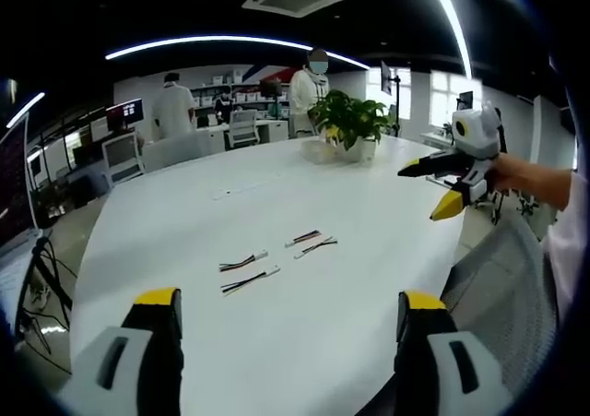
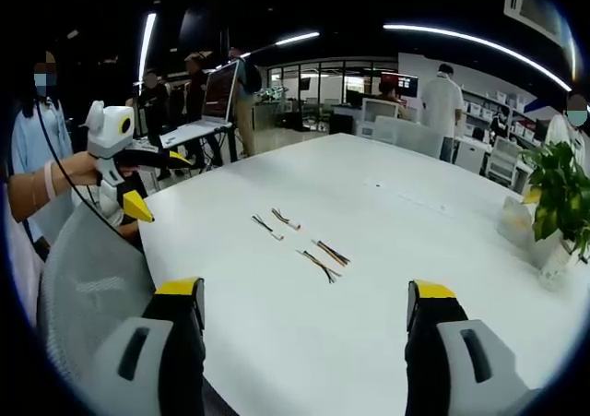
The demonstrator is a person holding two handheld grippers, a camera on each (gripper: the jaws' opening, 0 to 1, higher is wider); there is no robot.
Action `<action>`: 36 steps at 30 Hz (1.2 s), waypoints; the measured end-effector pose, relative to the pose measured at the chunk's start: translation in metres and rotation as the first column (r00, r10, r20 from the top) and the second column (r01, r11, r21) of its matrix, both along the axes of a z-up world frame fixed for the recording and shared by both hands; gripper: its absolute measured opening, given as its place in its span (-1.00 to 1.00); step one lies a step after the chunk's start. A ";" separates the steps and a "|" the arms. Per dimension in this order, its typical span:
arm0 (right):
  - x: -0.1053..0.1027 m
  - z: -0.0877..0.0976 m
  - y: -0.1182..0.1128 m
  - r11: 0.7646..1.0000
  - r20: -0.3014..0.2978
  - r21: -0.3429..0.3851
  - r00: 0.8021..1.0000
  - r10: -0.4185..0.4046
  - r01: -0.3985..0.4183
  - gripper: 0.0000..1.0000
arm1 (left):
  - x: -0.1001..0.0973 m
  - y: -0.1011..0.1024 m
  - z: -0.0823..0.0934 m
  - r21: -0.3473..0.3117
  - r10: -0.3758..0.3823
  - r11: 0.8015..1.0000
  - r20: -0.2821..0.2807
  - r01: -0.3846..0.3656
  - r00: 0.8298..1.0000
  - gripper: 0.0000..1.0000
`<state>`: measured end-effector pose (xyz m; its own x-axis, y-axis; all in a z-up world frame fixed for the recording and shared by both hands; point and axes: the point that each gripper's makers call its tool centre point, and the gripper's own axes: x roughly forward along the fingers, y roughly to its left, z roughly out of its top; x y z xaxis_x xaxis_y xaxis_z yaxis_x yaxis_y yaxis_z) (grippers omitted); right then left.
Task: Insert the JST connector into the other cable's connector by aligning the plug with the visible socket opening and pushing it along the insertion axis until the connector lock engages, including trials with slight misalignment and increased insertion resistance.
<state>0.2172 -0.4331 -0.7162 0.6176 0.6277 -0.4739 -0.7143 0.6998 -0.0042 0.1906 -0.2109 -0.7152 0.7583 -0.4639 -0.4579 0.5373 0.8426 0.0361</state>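
Observation:
Several short JST cables lie on the white table [image 1: 277,342]: two near cables [image 1: 247,272] with white connectors, and two farther cables [image 1: 311,243]. In the right gripper view the same cables [image 2: 300,241] lie mid-table, one pair [image 2: 324,259] nearer. My left gripper [image 1: 286,319] hovers open over the near table edge, jaws wide apart, nothing between them. My right gripper [image 2: 304,310] is also open and empty. The right gripper [image 1: 441,187] shows at the right of the left gripper view, held by a hand, off the table edge. The left gripper [image 2: 159,184] shows at the left of the right gripper view.
A potted plant [image 1: 350,125] stands at the table's far end, seen also as the plant [image 2: 558,199] at right. A grey mesh chair [image 2: 88,278] sits by the table edge. People stand among desks and monitors behind.

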 end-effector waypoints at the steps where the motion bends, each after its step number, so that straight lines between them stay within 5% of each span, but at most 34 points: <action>1: 0.000 0.000 0.000 1.000 0.000 -0.001 1.000 0.000 0.000 0.78 | 0.000 0.000 0.001 0.000 -0.001 1.000 0.002 0.001 1.000 0.90; 36: 0.002 0.001 -0.003 1.000 0.007 -0.022 1.000 0.002 -0.002 0.70 | -0.001 0.011 0.004 0.026 0.022 0.999 0.006 -0.022 1.000 0.89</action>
<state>0.2189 -0.4364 -0.7149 0.6202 0.6180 -0.4831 -0.7154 0.6983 -0.0250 0.1899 -0.2003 -0.7115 0.7713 -0.4350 -0.4647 0.5180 0.8532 0.0611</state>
